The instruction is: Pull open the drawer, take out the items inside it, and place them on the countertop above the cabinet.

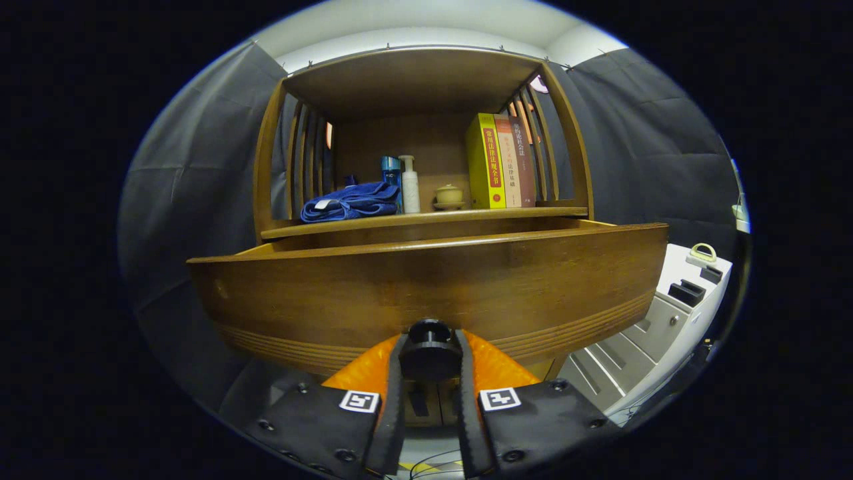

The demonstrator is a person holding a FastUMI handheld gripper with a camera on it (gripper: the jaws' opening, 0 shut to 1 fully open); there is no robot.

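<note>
A wooden cabinet drawer [426,287] stands pulled out toward me, its wide curved front close ahead of the fingers. My gripper [430,353] is shut on the drawer's round dark knob [430,350], one finger pressing each side of it. The drawer's inside is hidden behind its front panel. Above the drawer runs the wooden countertop [426,217], a shelf with slatted sides.
On the countertop lie a folded blue towel [350,201], a blue bottle [391,173], a white pump bottle [410,185], a small tan pot [448,195] and three upright books [500,161]. A white unit with drawers [666,320] stands to the right.
</note>
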